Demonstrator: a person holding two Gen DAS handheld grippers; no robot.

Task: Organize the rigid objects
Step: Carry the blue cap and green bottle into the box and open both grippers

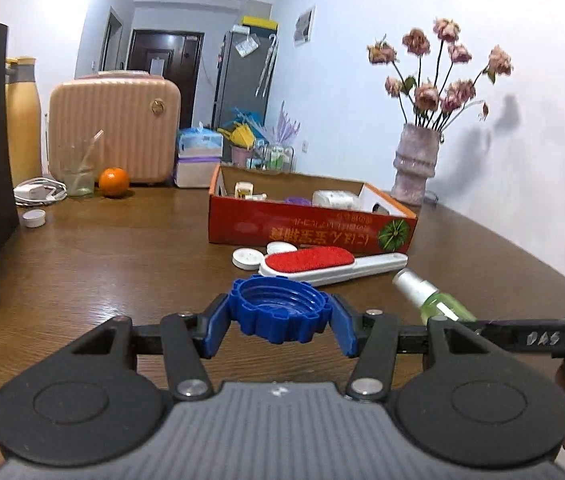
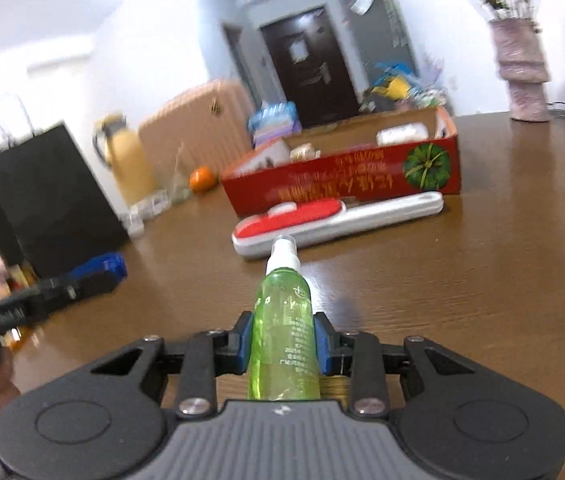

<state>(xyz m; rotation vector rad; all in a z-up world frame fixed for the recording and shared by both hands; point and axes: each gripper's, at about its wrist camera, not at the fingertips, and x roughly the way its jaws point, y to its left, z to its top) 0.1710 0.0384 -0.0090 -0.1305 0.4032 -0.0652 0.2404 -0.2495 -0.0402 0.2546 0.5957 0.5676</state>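
My left gripper (image 1: 280, 320) is shut on a blue ribbed bottle cap (image 1: 280, 308), held above the brown table with its hollow side up. My right gripper (image 2: 284, 342) is shut on a green spray bottle (image 2: 284, 320) whose white nozzle points forward; the same green spray bottle (image 1: 438, 300) shows at the right of the left wrist view. Ahead lies a red-and-white lint brush (image 1: 322, 266) (image 2: 334, 220) in front of an open red cardboard box (image 1: 310, 228) (image 2: 346, 180) that holds several small items. Two white caps (image 1: 246, 258) rest beside the brush.
At the back stand a pink suitcase (image 1: 116, 128), a glass (image 1: 78, 172), an orange (image 1: 113, 182), a yellow flask (image 1: 22, 120) and a vase of dried flowers (image 1: 416, 160). A black paper bag (image 2: 46, 200) sits at the left. A white lid (image 1: 34, 218) lies near it.
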